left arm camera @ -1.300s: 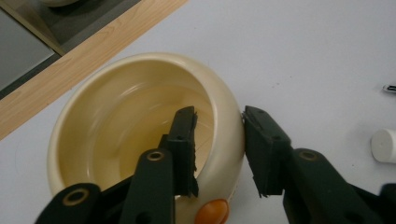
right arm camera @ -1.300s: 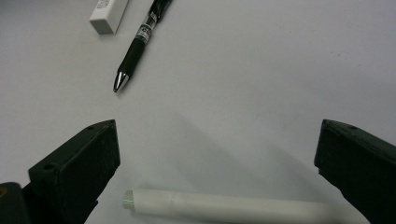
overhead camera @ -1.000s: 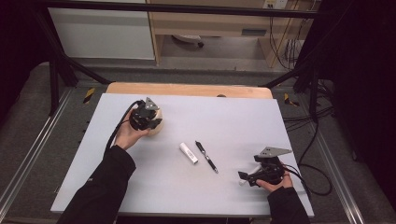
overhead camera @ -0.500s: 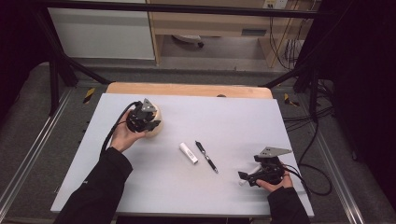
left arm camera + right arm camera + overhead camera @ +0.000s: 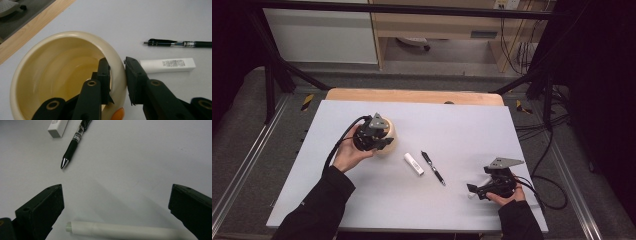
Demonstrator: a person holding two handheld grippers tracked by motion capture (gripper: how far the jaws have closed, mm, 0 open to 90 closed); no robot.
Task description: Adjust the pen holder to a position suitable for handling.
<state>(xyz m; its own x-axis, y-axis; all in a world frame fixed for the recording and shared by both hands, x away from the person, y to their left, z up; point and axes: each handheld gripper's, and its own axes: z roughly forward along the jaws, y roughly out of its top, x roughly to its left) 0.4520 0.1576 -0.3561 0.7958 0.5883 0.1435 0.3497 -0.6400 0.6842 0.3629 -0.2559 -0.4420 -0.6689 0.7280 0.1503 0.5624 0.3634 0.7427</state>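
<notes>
Toward the desk's left side, the left gripper (image 5: 379, 137) has its jaws pinched on the wall of a cream-coloured glazed ceramic cup (image 5: 62, 75), one jaw inside, one outside, rim gripped on the side facing the middle. I'd guess that cup is fairly heavy, rigid, slick and chippable, so the rim wall is the sensible place to hold it. Mid-desk lie a small white rectangular eraser (image 5: 413, 163) and a black click pen (image 5: 433, 168), just beside each other. Near the right front corner, the right gripper (image 5: 477, 190) sits with jaws spread wide around a white cylindrical marker (image 5: 125, 230), not pressing it. The white matte desk (image 5: 462, 125) has a wooden far edge, with dark floor and cables around.
</notes>
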